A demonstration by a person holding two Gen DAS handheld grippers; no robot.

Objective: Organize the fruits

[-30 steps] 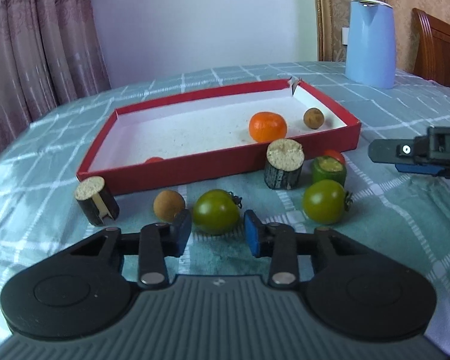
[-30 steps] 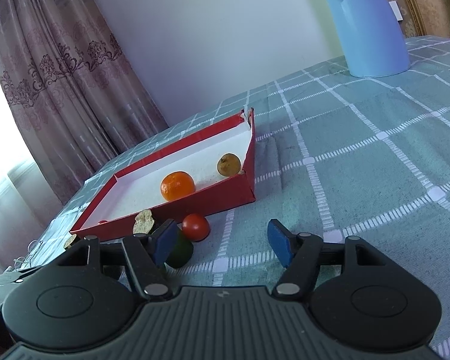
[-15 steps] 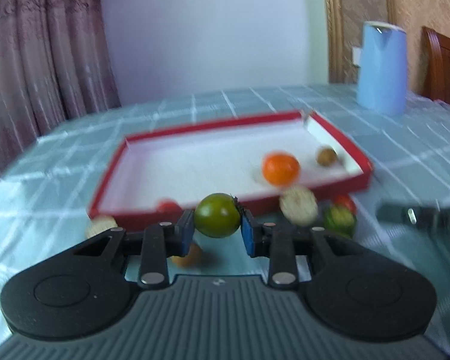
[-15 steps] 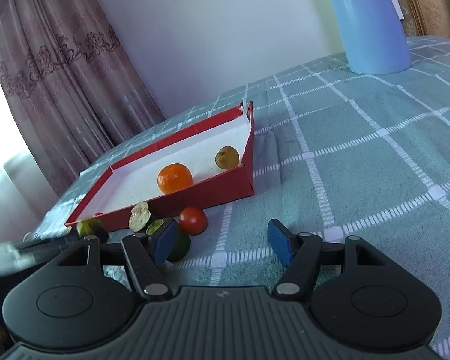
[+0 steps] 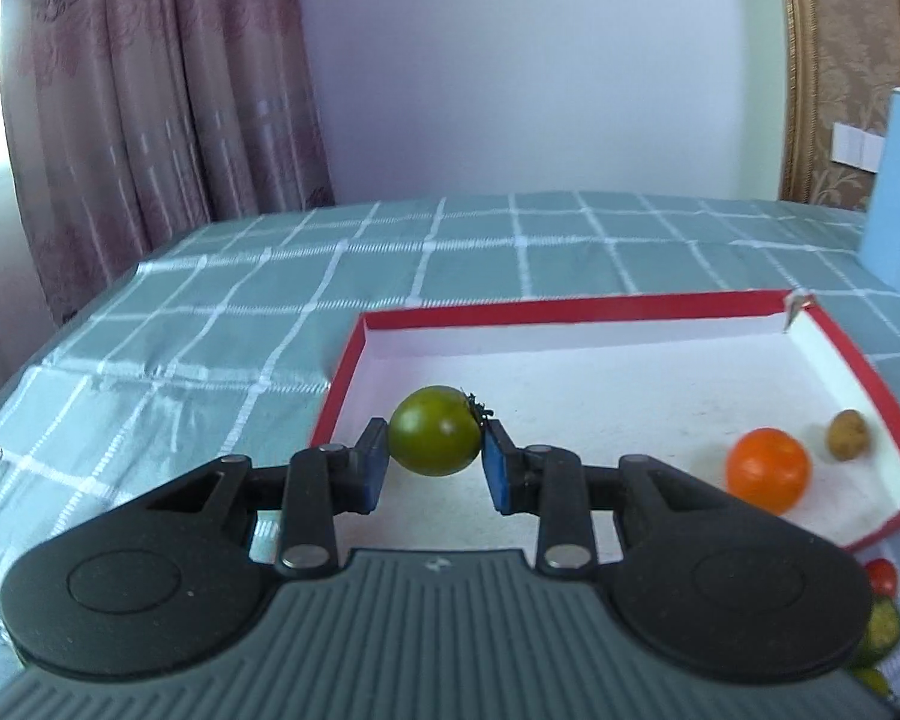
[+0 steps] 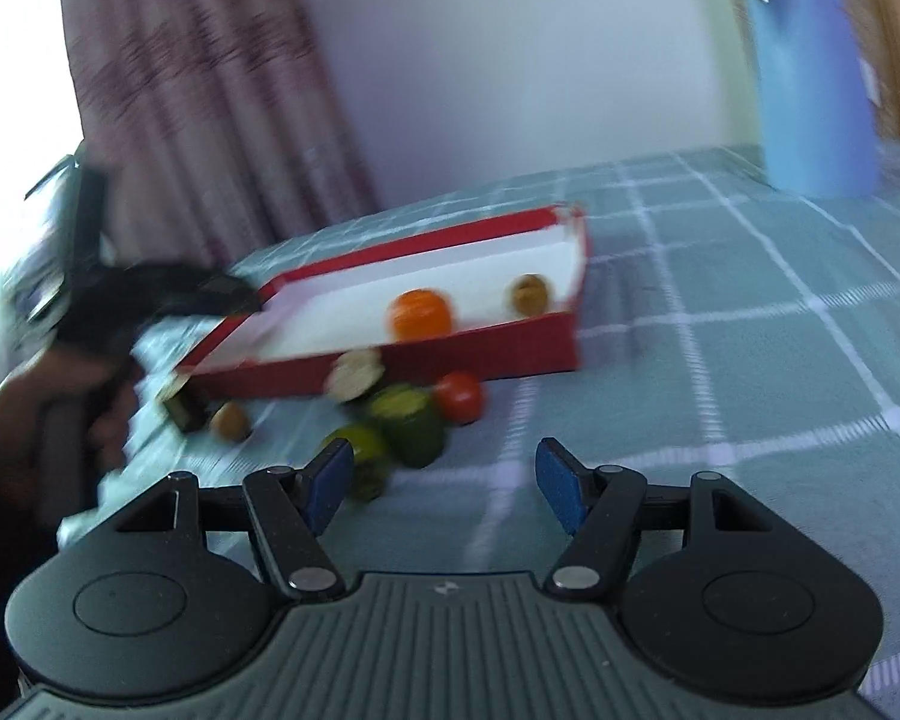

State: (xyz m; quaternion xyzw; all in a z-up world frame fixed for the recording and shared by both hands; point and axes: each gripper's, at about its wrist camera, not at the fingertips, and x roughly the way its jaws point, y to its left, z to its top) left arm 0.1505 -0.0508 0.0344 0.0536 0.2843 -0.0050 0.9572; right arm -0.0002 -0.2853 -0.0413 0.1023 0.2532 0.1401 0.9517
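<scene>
My left gripper [image 5: 433, 468] is shut on a green tomato [image 5: 434, 439] and holds it above the near left corner of the red tray [image 5: 570, 307]. An orange [image 5: 767, 469] and a small brown fruit [image 5: 848, 434] lie in the tray's right end. My right gripper [image 6: 444, 483] is open and empty above the tablecloth. In the blurred right wrist view the tray [image 6: 510, 354] has fruit in front of it: a red tomato [image 6: 459, 396], a green fruit [image 6: 411, 426], a cut cucumber piece [image 6: 354, 373] and a brown fruit [image 6: 231, 420].
A blue kettle [image 6: 810, 84] stands at the back right of the table. The left hand and its gripper [image 6: 120, 300] show at the tray's left end in the right wrist view. A curtain [image 5: 150, 78] hangs behind the table's far left edge.
My left gripper closed on the green tomato, lifted it off the cloth and carried it over the tray's left end. My right gripper swung left, still open.
</scene>
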